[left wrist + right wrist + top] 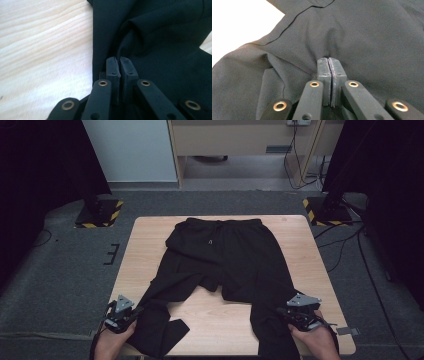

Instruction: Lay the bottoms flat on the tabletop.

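Note:
A pair of black trousers [225, 255] lies flat on the wooden table [150, 235], waistband at the far side and both legs running toward the near edge. The left leg's end is folded over near the front edge. My left gripper [140, 310] is on the left leg; in the left gripper view its jaws [120, 60] are pressed together on a pinched ridge of the black cloth [162, 37]. My right gripper [279, 311] is on the right leg, and in the right gripper view [328, 60] it is likewise shut on a small fold of the fabric [367, 37].
Two stands with yellow-and-black striped bases sit on the grey carpet behind the table, one at the back left [99, 214] and one at the back right [327, 211]. Cables [345, 245] trail over the floor at the right. Bare wood [45, 50] lies beside the left leg.

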### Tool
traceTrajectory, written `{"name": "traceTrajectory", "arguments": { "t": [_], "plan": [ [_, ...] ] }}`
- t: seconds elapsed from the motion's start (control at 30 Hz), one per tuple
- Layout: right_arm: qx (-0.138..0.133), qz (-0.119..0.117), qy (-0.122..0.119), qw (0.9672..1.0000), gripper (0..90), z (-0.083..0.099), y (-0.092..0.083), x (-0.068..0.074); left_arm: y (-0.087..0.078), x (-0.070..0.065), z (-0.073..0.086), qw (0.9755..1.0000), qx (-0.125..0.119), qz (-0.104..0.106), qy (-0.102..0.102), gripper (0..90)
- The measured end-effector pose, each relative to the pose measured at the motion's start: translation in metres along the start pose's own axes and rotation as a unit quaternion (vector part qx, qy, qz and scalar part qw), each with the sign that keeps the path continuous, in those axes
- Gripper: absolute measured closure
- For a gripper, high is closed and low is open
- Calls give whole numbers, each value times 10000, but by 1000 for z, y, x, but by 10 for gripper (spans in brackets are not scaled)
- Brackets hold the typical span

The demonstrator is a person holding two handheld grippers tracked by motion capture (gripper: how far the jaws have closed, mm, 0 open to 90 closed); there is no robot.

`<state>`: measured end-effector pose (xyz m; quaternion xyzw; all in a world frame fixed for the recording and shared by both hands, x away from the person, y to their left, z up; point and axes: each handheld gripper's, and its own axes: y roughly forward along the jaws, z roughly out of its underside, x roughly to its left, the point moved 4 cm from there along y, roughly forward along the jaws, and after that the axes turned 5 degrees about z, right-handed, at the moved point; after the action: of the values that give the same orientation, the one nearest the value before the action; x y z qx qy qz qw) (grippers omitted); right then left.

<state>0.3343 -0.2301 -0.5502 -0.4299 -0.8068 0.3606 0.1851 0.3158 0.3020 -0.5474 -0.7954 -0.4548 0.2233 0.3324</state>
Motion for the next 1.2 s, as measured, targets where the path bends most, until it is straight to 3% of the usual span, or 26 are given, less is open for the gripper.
{"name": "traceTrajectory", "arguments": {
  "t": [0.23,0.37,0.57,0.97,1.2],
  "plan": [
    [-367,-46,153,9992,882,-5,-10,-3,-11,-2,-2,9996,-204,156,-112,867],
    [-346,-70,92,9993,884,-8,-10,-1,-19,-3,6,9997,-153,174,-39,874],
    [-394,-134,101,9991,887,-5,-13,-3,-29,4,24,9996,-113,166,-187,872],
    [-353,-124,132,9992,891,15,-30,4,-27,-5,23,9996,-63,269,-74,862],
    [-290,-44,139,9995,888,29,-50,-4,-35,-11,30,9993,10,380,41,866]
  ]
}}
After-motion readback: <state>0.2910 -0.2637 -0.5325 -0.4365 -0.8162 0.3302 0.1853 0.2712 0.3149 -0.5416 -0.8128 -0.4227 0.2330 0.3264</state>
